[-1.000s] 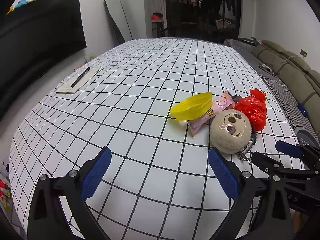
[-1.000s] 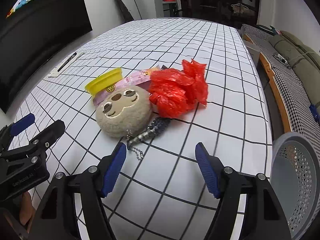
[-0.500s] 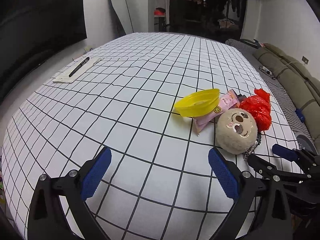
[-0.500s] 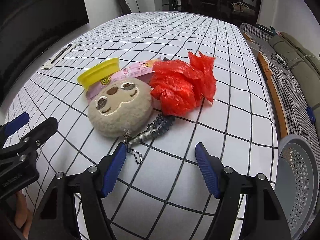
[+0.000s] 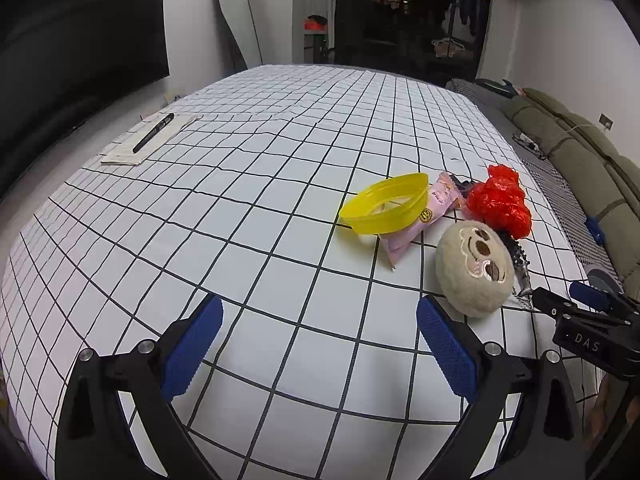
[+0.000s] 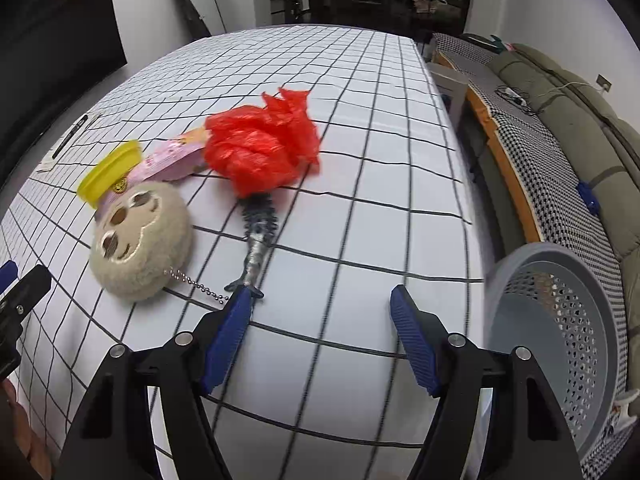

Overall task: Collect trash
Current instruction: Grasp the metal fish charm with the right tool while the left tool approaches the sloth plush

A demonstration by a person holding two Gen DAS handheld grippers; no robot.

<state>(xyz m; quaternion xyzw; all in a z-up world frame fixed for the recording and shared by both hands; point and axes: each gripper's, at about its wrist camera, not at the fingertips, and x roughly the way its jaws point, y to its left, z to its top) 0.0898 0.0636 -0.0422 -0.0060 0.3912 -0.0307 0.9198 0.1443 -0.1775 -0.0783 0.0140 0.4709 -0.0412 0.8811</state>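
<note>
A crumpled red plastic bag (image 6: 262, 152) (image 5: 498, 204) lies on the grid-patterned table beside a pink snack wrapper (image 5: 416, 224) (image 6: 172, 158) and a yellow plastic lid (image 5: 386, 208) (image 6: 110, 172). A grey mesh bin (image 6: 560, 344) stands off the table's right edge. My right gripper (image 6: 320, 312) is open and empty, near the table's front, short of the red bag. My left gripper (image 5: 318, 330) is open and empty, well short of the yellow lid.
A round beige sloth plush (image 6: 140, 240) (image 5: 474, 268) with a ball chain and a grey fish-shaped toy (image 6: 258, 236) lie by the trash. A pen on paper (image 5: 154, 136) sits at the far left. A sofa (image 6: 560, 112) runs along the right.
My right gripper has swung right and closer to the red bag, so the bin shows larger. My left gripper has drifted left and back; both stay open.
</note>
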